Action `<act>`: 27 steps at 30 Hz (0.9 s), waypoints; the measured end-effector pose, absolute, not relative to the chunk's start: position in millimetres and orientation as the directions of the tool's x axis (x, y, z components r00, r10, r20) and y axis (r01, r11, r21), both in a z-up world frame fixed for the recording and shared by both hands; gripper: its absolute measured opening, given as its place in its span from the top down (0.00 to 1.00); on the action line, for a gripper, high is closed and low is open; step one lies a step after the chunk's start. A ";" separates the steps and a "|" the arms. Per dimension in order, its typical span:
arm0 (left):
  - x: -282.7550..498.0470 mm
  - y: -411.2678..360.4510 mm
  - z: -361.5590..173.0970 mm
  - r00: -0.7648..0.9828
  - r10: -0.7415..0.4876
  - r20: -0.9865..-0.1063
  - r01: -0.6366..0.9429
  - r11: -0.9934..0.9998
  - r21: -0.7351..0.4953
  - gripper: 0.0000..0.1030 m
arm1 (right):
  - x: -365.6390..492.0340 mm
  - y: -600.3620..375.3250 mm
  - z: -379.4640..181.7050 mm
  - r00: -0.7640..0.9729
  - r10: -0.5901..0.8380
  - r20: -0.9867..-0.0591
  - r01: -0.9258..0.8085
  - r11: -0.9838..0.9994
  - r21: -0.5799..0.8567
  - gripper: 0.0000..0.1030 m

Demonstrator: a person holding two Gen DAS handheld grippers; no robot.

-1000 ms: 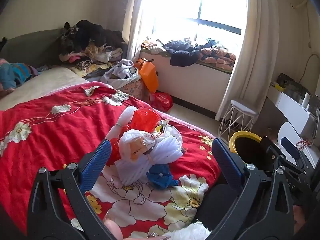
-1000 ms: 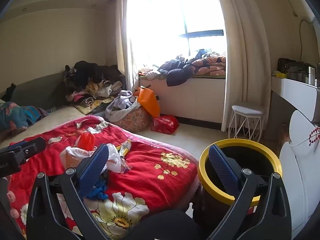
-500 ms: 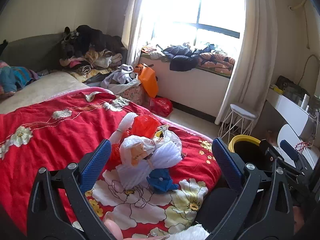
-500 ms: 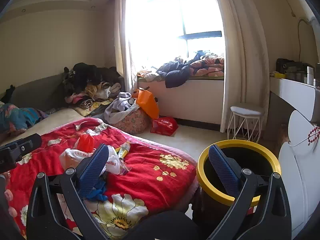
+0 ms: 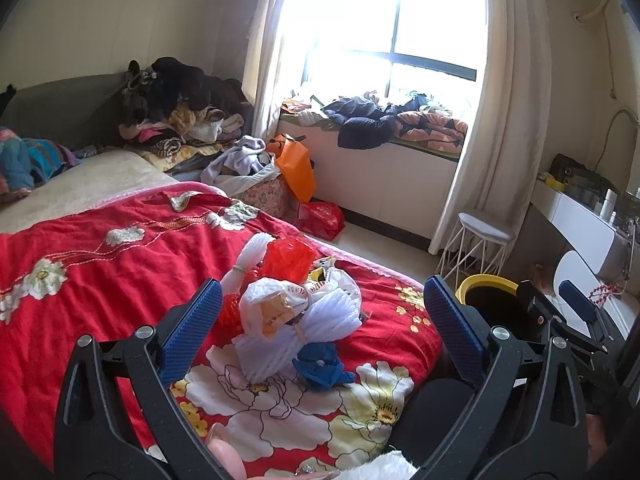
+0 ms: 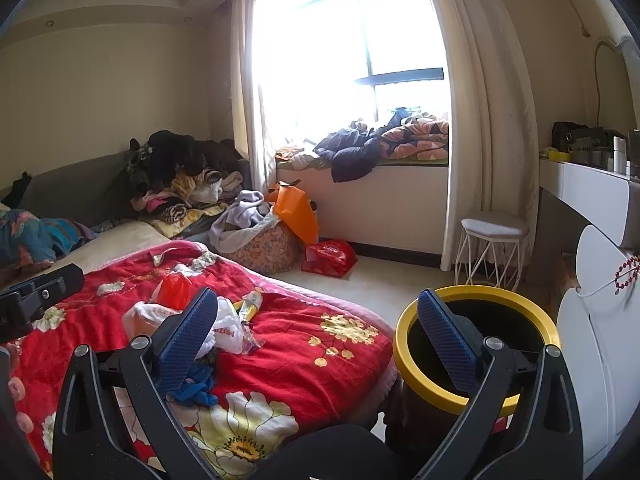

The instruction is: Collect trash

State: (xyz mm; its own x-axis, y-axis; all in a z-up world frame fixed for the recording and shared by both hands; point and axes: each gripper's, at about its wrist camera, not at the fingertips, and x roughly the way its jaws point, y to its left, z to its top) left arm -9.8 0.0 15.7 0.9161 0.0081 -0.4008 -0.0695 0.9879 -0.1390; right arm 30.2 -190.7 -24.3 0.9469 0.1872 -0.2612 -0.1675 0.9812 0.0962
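Both my left gripper (image 5: pixel 320 324) and right gripper (image 6: pixel 318 330) have fingers spread wide, empty. The trash pile (image 5: pixel 294 312) sits on the bed, left of the bin (image 6: pixel 476 344). Loose bags could slip from a shallow pinch.

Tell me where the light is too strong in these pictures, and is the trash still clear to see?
Left wrist view: the window is blown out white, yet the trash pile on the red blanket stays sharp. Right wrist view: the same glare, straight lines bend near the edges, and the yellow-rimmed bin is clear.
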 end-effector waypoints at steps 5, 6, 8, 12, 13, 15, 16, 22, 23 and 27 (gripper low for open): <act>-9.6 -0.6 16.0 0.916 0.009 -0.401 -0.070 0.988 -0.139 0.10 | 28.1 -190.1 -22.3 0.946 0.189 -0.262 -0.169 0.981 0.095 0.06; -9.8 -0.6 15.9 0.916 0.008 -0.401 -0.070 0.988 -0.139 0.10 | 28.1 -190.5 -21.5 0.947 0.189 -0.261 -0.170 0.981 0.095 0.06; -9.7 -0.7 15.8 0.916 0.009 -0.400 -0.070 0.988 -0.138 0.10 | 28.2 -189.9 -22.1 0.946 0.189 -0.262 -0.170 0.981 0.096 0.06; -9.9 -1.0 15.5 0.917 0.008 -0.400 -0.069 0.988 -0.139 0.10 | 28.0 -189.9 -22.0 0.947 0.188 -0.261 -0.169 0.981 0.095 0.06; -10.0 -1.1 15.4 0.917 0.008 -0.400 -0.069 0.988 -0.139 0.10 | 28.0 -189.7 -22.3 0.947 0.188 -0.262 -0.169 0.981 0.095 0.06; -10.2 -1.7 15.5 0.917 0.007 -0.400 -0.069 0.988 -0.140 0.10 | 28.0 -190.0 -21.9 0.946 0.188 -0.264 -0.168 0.981 0.096 0.06; -10.0 -2.1 15.8 0.917 0.007 -0.400 -0.069 0.988 -0.140 0.10 | 27.2 -188.8 -21.7 0.946 0.189 -0.263 -0.169 0.981 0.095 0.06; -10.1 -1.7 15.6 0.918 0.009 -0.397 -0.069 0.988 -0.137 0.10 | 26.5 -187.2 -22.3 0.946 0.190 -0.263 -0.171 0.981 0.092 0.06; -10.5 -1.0 15.3 0.918 0.006 -0.397 -0.067 0.988 -0.140 0.10 | 26.2 -186.8 -21.5 0.945 0.191 -0.264 -0.172 0.981 0.091 0.06; -10.5 -0.2 17.6 0.922 0.009 -0.387 -0.068 0.988 -0.138 0.10 | 26.3 -185.1 -22.7 0.945 0.194 -0.264 -0.177 0.980 0.085 0.06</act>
